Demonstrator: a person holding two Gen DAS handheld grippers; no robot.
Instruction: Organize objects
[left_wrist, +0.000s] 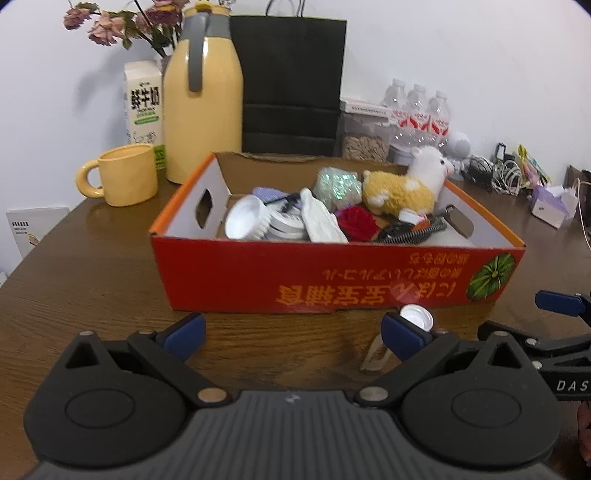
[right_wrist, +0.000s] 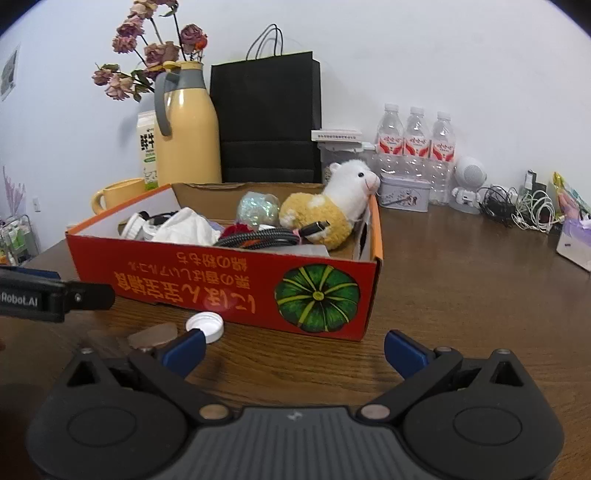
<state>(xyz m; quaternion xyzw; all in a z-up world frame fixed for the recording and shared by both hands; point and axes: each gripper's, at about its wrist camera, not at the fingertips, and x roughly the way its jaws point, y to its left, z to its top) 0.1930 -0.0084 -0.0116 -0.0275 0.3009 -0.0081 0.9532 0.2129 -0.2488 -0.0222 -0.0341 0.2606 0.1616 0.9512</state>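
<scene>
Left tongs (left_wrist: 293, 334): spread wide, empty, low over the bench (left_wrist: 92, 280).
Right tongs (right_wrist: 293, 349): spread wide, empty.
Cardboard box (left_wrist: 295, 277): just beyond both tongs, holding an alpaca plush (left_wrist: 402, 188), a red yarn ball (left_wrist: 356, 221) and other clutter.
White bottle cap (right_wrist: 205, 325): on the bench, near the box's near wall.
</scene>
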